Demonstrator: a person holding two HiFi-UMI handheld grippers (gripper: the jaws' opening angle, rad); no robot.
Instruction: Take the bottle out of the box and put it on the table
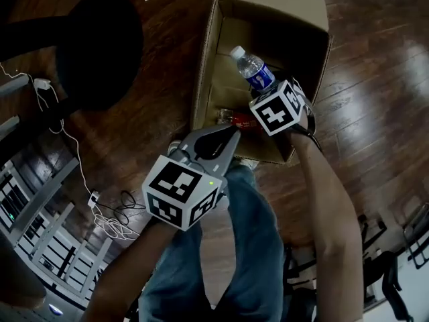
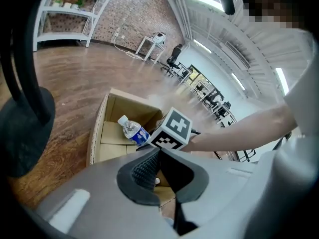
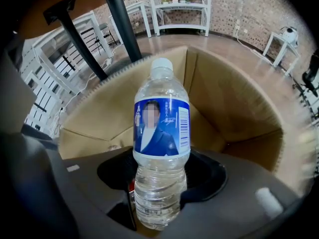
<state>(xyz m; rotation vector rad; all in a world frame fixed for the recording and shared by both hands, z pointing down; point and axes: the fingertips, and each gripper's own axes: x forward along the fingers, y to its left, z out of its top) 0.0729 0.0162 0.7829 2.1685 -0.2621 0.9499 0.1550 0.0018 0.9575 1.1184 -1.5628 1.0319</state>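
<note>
Right gripper [image 3: 158,193] clamps the clear blue-labelled plastic water bottle [image 3: 160,128] over the open brown cardboard box [image 1: 205,59] at 12 o'clock, left gripper [image 2: 158,156] pinched empty; keep grip firm, bottle upright, clear the box rim.

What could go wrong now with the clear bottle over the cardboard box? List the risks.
1. The right gripper clamps the clear plastic water bottle with the blue label low on its body, with most of it beyond the jaws; it might tilt or slip.
2. It hangs above the open brown cardboard box; a slip would likely drop it back in, onto the red item there.
3. The box's wall is close to the gripper and could catch it.
</note>
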